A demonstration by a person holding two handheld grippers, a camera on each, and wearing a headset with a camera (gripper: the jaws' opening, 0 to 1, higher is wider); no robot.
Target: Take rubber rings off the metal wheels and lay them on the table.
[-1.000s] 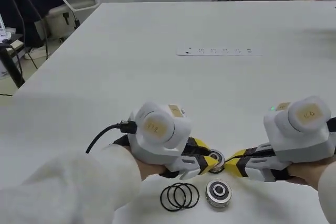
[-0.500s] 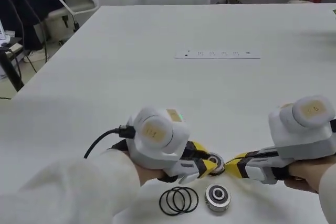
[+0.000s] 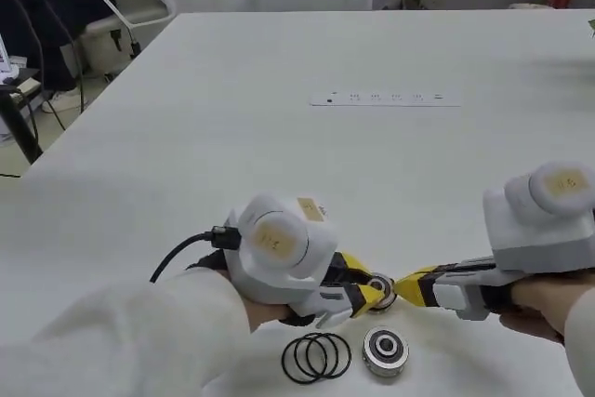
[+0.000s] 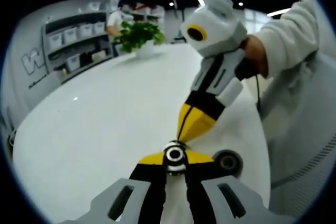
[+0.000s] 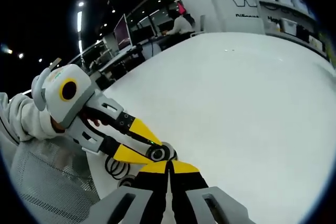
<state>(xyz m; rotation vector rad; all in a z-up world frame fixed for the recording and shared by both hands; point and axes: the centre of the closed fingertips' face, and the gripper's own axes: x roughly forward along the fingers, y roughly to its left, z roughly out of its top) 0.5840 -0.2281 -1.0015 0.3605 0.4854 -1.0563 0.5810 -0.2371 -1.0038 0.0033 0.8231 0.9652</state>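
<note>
Yellow-tipped fingers [image 4: 149, 159] of the left gripper [image 3: 368, 293] are clamped on a small silver metal wheel with a dark centre [image 3: 380, 287], one finger on each side, holding it just above the white tabletop [image 3: 279, 137]. In the left gripper view the wheel faces the camera between the two tips. The right gripper [image 3: 404, 285] comes in from the opposite side with its fingers [image 5: 181, 169] pressed together into a single point, and that point touches the edge of the held wheel. Whether a ring is pinched between them cannot be told.

Just in front of the two grippers, nearer the person, a second silver metal wheel [image 3: 385, 348] lies flat on the tabletop. Beside it, to its left, lies a small cluster of thin black rubber rings [image 3: 316, 356], overlapping one another. Well beyond, towards the middle of the tabletop, sits a flat white power strip [image 3: 384, 98].
</note>
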